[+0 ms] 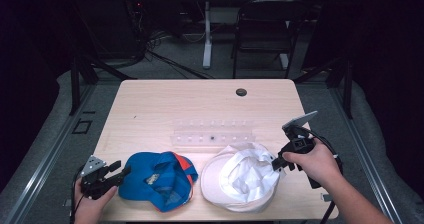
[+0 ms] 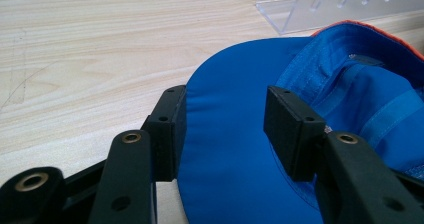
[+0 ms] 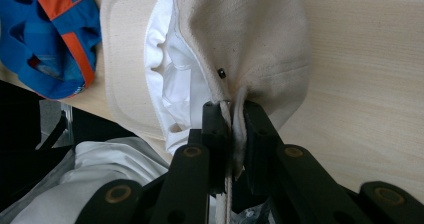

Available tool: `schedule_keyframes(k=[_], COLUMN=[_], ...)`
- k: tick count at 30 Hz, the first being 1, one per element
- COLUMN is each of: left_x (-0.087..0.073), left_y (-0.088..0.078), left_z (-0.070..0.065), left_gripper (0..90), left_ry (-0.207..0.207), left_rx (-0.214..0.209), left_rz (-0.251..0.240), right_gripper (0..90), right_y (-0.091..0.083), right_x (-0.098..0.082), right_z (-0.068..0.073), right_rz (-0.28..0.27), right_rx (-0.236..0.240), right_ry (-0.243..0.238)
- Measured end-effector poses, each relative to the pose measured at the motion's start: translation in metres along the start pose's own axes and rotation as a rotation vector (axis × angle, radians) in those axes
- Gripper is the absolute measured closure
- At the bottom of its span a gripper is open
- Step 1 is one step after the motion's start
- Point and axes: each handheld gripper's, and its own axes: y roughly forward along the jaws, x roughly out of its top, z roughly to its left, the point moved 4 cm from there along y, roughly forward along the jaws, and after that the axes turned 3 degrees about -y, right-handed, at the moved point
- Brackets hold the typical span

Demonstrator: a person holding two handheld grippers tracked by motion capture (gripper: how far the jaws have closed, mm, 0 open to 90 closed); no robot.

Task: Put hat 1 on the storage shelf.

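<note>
A blue cap with orange trim [image 1: 155, 180] lies upside down at the table's front left. My left gripper [image 1: 120, 169] is level at its left edge. In the left gripper view the jaws [image 2: 225, 115] stand open with the blue brim [image 2: 235, 149] between them, and the pads do not press on it. To the right of the blue cap lies a white cap [image 1: 240, 180], also upside down. My right gripper [image 1: 276, 162] is shut on the cream fabric edge of the white cap [image 3: 245, 39]. A hand holds each gripper.
A clear acrylic rack [image 1: 212, 136] stands just behind the two caps. A dark round hole [image 1: 241, 92] sits near the wooden table's [image 1: 165, 106] far edge. Beyond the table are a black chair [image 1: 265, 29] and floor cables.
</note>
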Motion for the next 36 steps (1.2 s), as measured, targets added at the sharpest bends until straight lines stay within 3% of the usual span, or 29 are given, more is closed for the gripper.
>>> schedule_keyframes(k=[8,11,14,23,24,27,30,31,34,35,36], left_x=[0.000,0.000,0.000,0.000,0.000,0.000,0.000,0.000,0.000,0.000,0.000], left_y=[0.000,0.000,0.000,0.000,0.000,-0.001,-0.001,-0.001,-0.001,-0.001,-0.001], left_z=[0.000,0.000,0.000,0.000,0.000,0.000,0.000,0.000,0.000,0.000,0.000], left_gripper=[52.2,52.2,52.2,52.2,52.2,52.2,52.2,52.2,52.2,52.2,52.2], left_ry=[-0.002,-0.002,-0.005,-0.005,-0.003,-0.002,-0.004,-0.003,-0.002,-0.002,-0.002], left_rx=[-0.001,-0.001,-0.002,-0.002,-0.001,0.000,0.001,0.001,0.002,0.003,0.003], left_rz=[-0.001,-0.001,0.000,0.001,0.001,-0.001,-0.003,-0.003,-0.006,-0.006,-0.006], right_gripper=[82.1,82.2,82.1,82.2,82.2,82.2,82.2,82.2,82.2,82.2,82.2], right_y=[-0.013,-0.018,-0.025,-0.044,-0.047,-0.049,-0.055,-0.055,-0.060,-0.062,-0.063], right_x=[0.003,0.004,0.003,0.003,0.003,0.003,0.004,0.004,0.004,0.004,0.004], right_z=[0.009,0.012,0.012,0.022,0.025,0.026,0.031,0.031,0.034,0.038,0.039], right_rz=[0.004,-0.020,0.004,-0.015,-0.025,-0.028,-0.029,-0.029,-0.024,-0.041,-0.046], right_rx=[0.039,0.055,0.059,0.112,0.150,0.188,0.286,0.286,0.353,0.400,0.407], right_ry=[0.002,0.024,0.012,0.018,0.029,0.035,0.045,0.045,0.038,0.052,0.053])
